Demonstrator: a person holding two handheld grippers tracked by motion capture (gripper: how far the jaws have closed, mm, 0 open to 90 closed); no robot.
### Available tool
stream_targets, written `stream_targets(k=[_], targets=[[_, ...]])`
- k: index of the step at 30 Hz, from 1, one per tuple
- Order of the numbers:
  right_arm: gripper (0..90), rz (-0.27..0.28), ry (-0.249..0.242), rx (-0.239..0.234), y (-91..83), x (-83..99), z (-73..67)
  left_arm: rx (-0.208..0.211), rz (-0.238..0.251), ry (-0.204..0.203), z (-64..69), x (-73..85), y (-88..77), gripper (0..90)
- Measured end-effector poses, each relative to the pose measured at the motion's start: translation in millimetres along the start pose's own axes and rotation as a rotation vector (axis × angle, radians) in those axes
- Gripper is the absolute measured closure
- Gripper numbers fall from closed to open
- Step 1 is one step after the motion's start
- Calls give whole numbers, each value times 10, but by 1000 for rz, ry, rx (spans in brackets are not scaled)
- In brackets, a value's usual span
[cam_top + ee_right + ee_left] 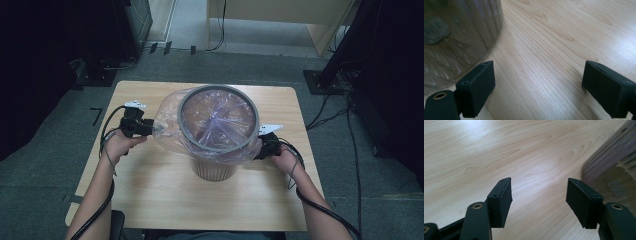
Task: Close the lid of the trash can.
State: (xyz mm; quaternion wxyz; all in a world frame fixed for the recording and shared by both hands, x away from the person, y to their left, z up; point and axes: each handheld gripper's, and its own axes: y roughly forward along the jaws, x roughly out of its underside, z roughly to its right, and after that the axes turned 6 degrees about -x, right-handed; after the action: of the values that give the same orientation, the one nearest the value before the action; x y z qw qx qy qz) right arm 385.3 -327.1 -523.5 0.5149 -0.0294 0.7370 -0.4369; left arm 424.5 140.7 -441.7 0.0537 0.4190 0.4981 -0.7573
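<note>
Standing at the middle of the pale wood-grain table (pixel 150 190) is a round, ribbed beige bin (pixel 214 169) lined with a thin, crinkled clear plastic bag (pixel 172 130) whose edge folds out over the grey ring-shaped rim (pixel 219 119) and billows down around the wall, and I see nothing in it but the film. I keep the left tongs (pixel 150 128) just beside the bag's loose overhang on the bin's left, their flat black pads (pixel 500 201) apart over bare wood. My right tongs (pixel 262 146) sit low against the bag on the bin's right, likewise gaping with nothing between the pads (pixel 477 86), the ribbed, film-covered wall close alongside one of them.
</note>
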Motion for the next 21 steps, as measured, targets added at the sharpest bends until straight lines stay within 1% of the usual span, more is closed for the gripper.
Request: stream_targets(k=[3, 7, 15, 16, 18, 21], targets=[[102, -1, 2, 1, 3, -2, -2, 4, -3, -7, 3, 64, 42, 369], [90, -2, 6, 3, 12, -8, -4, -7, -19, -4, -6, 141, 98, 365], [85, -4, 8, 5, 16, -13, -5, -15, -27, -28, -39, 303, 197, 355], [85, -4, 8, 5, 17, -13, -5, -12, -34, -28, -44, 324, 212, 352], [84, -5, 9, 6, 17, -13, -6, -8, -46, -41, -54, 360, 239, 349], [84, -4, 9, 6, 17, -13, -6, -15, -55, -45, -65, 399, 269, 342]])
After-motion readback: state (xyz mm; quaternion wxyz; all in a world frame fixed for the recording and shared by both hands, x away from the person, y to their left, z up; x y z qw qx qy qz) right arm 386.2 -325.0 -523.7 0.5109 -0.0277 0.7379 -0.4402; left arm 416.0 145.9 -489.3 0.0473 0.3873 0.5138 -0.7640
